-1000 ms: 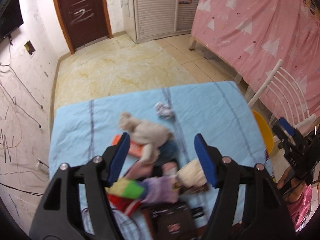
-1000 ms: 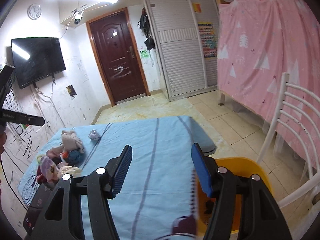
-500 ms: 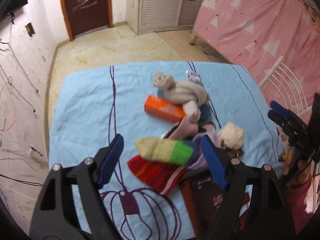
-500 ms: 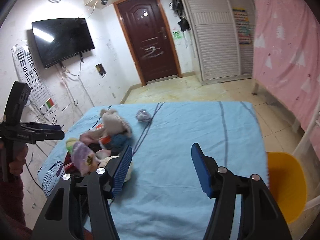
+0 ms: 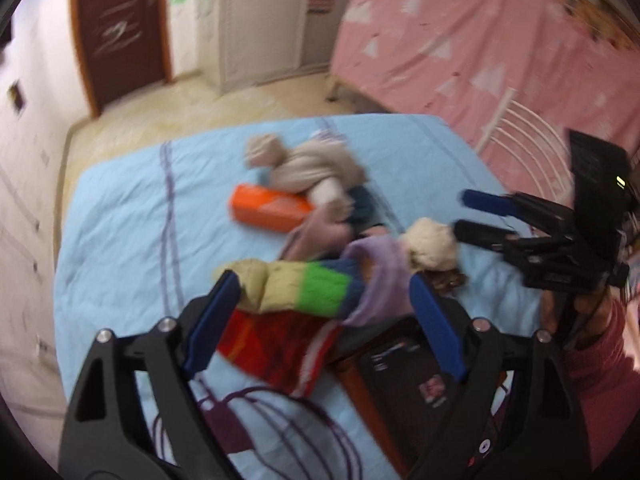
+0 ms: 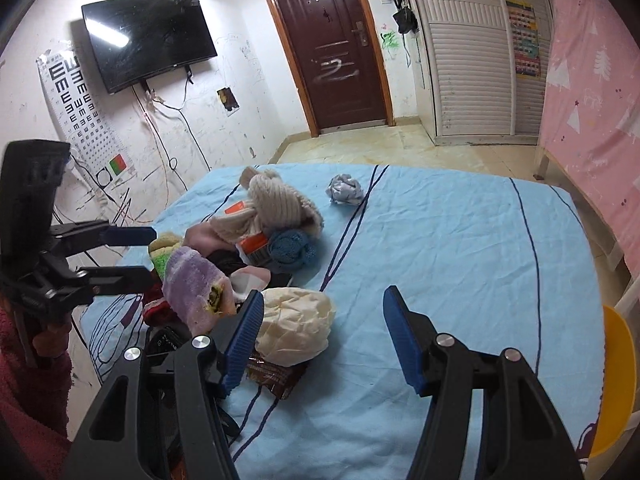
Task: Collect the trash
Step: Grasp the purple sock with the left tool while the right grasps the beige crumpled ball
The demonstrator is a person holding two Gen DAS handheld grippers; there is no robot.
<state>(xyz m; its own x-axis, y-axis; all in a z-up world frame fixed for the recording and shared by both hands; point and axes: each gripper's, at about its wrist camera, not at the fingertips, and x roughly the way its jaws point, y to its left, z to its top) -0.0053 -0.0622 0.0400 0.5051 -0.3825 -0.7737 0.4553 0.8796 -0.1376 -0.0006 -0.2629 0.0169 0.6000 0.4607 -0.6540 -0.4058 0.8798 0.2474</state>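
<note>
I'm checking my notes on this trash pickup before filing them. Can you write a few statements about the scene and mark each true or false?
1. The crumpled grey paper ball lies apart from the clothes pile. True.
2. The right tongs grip the cream paper wad. False: they are open, the wad beside one finger.
3. The left tongs are shut. False: they are opening over the striped sock.
4. An orange box lies on the blue cloth. True.
</note>
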